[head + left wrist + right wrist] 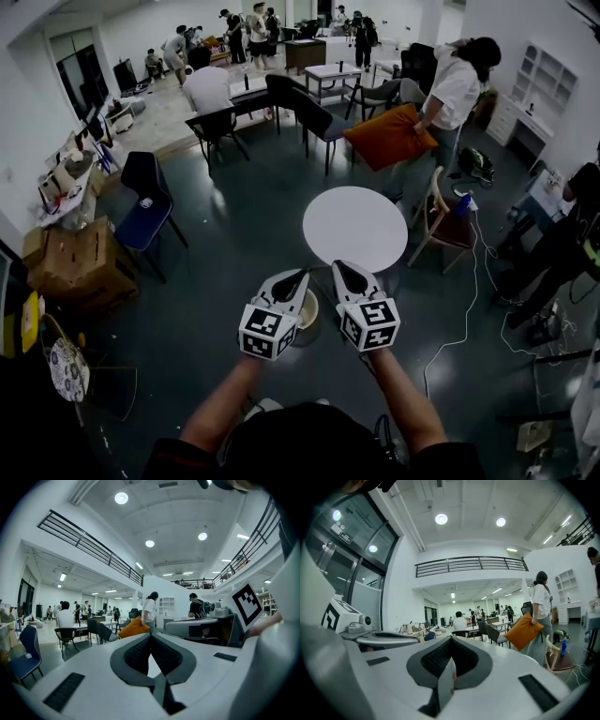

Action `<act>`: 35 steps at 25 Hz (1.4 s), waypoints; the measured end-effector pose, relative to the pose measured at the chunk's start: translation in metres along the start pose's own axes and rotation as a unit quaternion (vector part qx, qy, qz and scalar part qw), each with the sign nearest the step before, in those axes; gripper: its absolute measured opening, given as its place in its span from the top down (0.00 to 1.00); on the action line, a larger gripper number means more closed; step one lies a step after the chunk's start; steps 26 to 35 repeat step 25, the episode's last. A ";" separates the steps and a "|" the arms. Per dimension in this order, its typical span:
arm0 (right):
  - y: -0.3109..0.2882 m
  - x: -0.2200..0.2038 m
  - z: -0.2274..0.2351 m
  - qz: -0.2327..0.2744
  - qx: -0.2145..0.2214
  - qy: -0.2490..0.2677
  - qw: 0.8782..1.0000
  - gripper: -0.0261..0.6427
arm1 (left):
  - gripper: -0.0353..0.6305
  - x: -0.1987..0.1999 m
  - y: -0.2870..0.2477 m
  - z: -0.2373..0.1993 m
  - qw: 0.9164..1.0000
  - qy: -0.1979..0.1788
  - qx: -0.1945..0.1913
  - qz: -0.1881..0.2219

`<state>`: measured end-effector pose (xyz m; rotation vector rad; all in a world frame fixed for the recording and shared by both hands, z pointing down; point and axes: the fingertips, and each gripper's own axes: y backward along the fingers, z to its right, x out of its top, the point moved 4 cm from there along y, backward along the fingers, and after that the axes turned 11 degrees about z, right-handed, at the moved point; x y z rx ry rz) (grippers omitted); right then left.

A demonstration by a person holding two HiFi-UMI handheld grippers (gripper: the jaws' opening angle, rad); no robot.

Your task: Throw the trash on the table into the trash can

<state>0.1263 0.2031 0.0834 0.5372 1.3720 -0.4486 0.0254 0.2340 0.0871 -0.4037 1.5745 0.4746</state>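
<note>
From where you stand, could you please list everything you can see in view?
round table: one, white, just ahead of the grippers, nothing on its top
trash can: one, pale, on the floor between the grippers, partly hidden
cushion: one, orange, carried beyond the table
wooden chair: one, brown, right of the table
blue chair: one, blue, at the left
cardboard boxes: at least two, brown, far left
black chairs: several, black, by the desks at the back
cable: one, white, on the floor at the right
people: several, mostly at the back
left gripper: one, white, jaws shut
right gripper: one, white, jaws shut
</note>
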 end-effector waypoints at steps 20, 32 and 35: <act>-0.031 0.004 -0.114 0.000 -0.014 0.012 1.000 0.93 | 0.92 0.024 0.086 -0.068 1.000 0.004 -0.027 0.008; -0.026 0.005 -0.130 0.000 -0.014 0.012 1.000 0.93 | 0.92 0.027 0.103 -0.071 1.000 0.002 -0.028 0.009; -0.026 0.005 -0.130 0.000 -0.014 0.012 1.000 0.93 | 0.92 0.027 0.103 -0.071 1.000 0.002 -0.028 0.009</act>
